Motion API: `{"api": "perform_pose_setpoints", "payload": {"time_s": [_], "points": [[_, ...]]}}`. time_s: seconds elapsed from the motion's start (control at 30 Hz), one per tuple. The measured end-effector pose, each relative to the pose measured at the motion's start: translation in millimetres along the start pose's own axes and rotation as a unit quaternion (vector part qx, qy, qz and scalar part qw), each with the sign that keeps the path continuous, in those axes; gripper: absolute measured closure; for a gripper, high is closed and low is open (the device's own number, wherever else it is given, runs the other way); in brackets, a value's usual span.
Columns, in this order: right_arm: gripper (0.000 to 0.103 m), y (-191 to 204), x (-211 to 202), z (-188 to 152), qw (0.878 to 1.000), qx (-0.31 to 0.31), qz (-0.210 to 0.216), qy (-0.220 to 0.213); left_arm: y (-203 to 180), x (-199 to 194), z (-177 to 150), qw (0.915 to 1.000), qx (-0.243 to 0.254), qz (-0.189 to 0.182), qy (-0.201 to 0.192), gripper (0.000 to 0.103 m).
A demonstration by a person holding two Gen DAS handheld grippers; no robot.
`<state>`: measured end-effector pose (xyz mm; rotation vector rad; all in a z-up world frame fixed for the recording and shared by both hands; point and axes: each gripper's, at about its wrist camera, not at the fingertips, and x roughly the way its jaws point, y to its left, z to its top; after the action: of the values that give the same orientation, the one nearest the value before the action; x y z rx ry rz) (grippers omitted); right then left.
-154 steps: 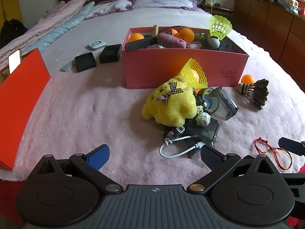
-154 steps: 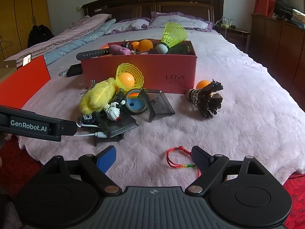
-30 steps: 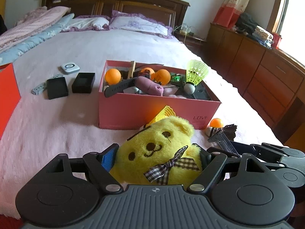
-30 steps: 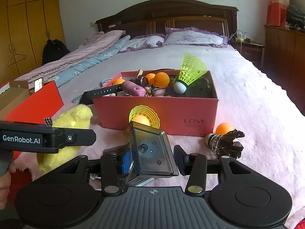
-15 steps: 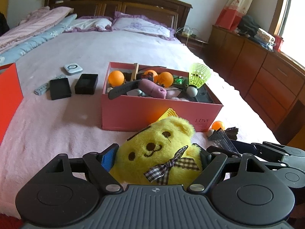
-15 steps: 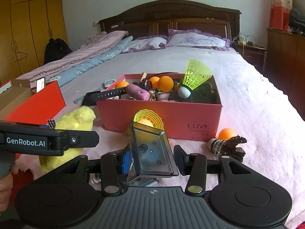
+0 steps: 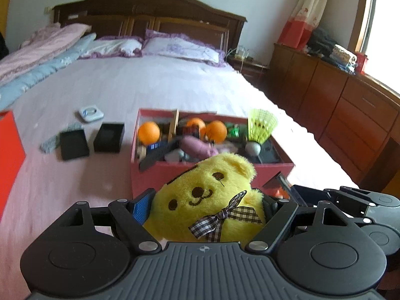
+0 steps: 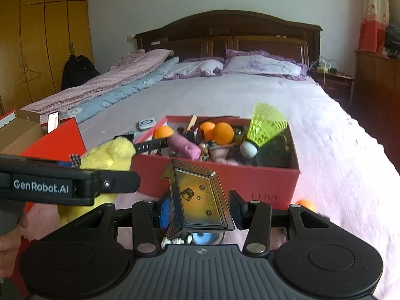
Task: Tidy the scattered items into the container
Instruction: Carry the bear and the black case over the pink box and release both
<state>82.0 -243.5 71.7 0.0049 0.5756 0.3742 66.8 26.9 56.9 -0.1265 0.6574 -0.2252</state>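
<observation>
My left gripper [image 7: 203, 205] is shut on a yellow plush bear [image 7: 207, 195] with a checked bow, held above the bed just in front of the pink box [image 7: 160, 175]. My right gripper [image 8: 198, 207] is shut on a clear dark plastic case [image 8: 197, 197], also held up in front of the pink box [image 8: 262, 182]. The box holds orange balls [image 8: 223, 133], a yellow shuttlecock [image 8: 265, 125], a purple roll [image 8: 183, 146] and a black strap. The bear [image 8: 110, 153] and left gripper body [image 8: 62, 185] show at the left of the right wrist view.
Two black boxes [image 7: 75, 143] and a white device [image 7: 90, 113] lie on the bed left of the pink box. A red lid [image 7: 10, 150] stands at the far left. An orange ball [image 8: 303, 203] lies by the box's right front corner. Wooden drawers [image 7: 350, 115] line the right.
Both grippers have risen and moved closer to the pink box, carrying the bear and the case; the box now shows more from above.
</observation>
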Motion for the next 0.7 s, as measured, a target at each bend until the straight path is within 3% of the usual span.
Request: {"api": "perform_pose_setpoints", "payload": {"time_s": [0.2, 0.47, 0.7], "points": [[0.054, -5, 24, 24, 1.0, -0.018, -0.003, -0.016, 6, 29, 37, 0.9999, 0.003, -0.007, -0.015, 0.022], [0.054, -18, 66, 62, 0.999, -0.029, -0.015, -0.034, 17, 75, 83, 0.9996, 0.016, 0.015, -0.019, 0.021], [0.054, -24, 106, 82, 0.998, -0.046, -0.028, -0.028, 14, 103, 101, 0.9975, 0.055, 0.044, -0.012, 0.016]]}}
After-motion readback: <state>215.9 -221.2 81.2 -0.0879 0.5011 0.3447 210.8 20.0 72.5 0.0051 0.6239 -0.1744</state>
